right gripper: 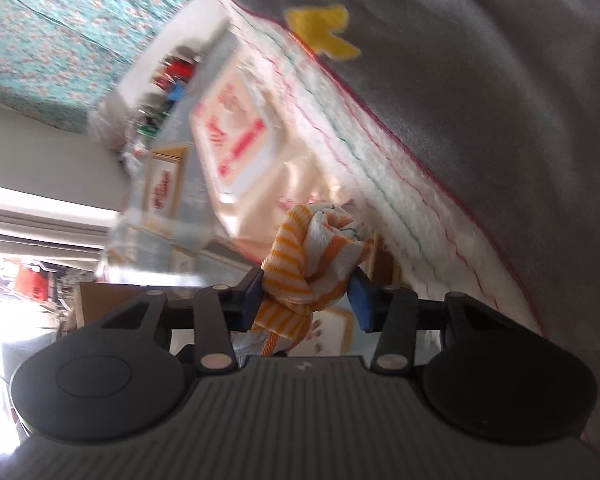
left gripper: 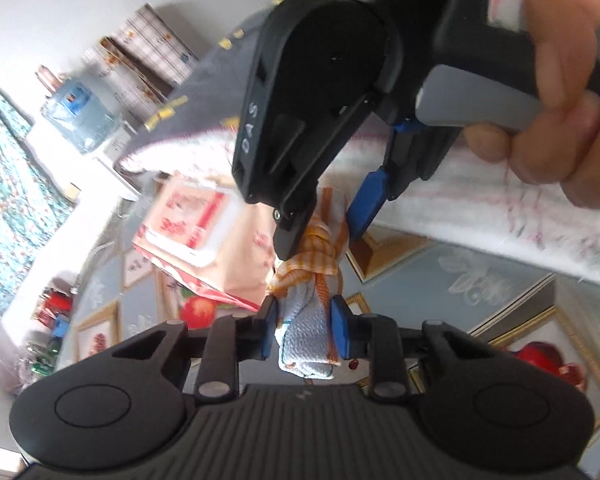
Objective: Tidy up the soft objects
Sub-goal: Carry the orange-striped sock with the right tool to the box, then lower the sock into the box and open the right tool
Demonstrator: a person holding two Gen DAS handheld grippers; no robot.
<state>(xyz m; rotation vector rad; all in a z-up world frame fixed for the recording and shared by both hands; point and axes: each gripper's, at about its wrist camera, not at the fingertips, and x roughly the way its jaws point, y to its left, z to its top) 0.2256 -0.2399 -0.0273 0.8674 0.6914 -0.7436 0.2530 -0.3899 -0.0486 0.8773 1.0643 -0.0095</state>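
Observation:
A twisted cloth bundle (left gripper: 306, 338), orange-and-white striped at one end and pale blue at the other, hangs in the air between my two grippers. In the left wrist view my left gripper (left gripper: 304, 316) is shut on its pale blue end, both blue pads pressing its sides. My right gripper (left gripper: 324, 228) comes in from above, held by a hand (left gripper: 560, 80), and clamps the orange striped end. In the right wrist view the right gripper (right gripper: 306, 296) is shut on the striped cloth bundle (right gripper: 296, 256), which fills the gap between its pads.
A grey blanket (right gripper: 480, 100) with yellow patches and a white fleecy underside hangs close on the right and above (left gripper: 204, 92). Below lie a pink-and-red wrapped pack (left gripper: 188, 216) and a blue tablecloth (left gripper: 480, 280) with fruit pictures. A water bottle (left gripper: 80, 116) and teal floral fabric (left gripper: 4, 200) stand behind.

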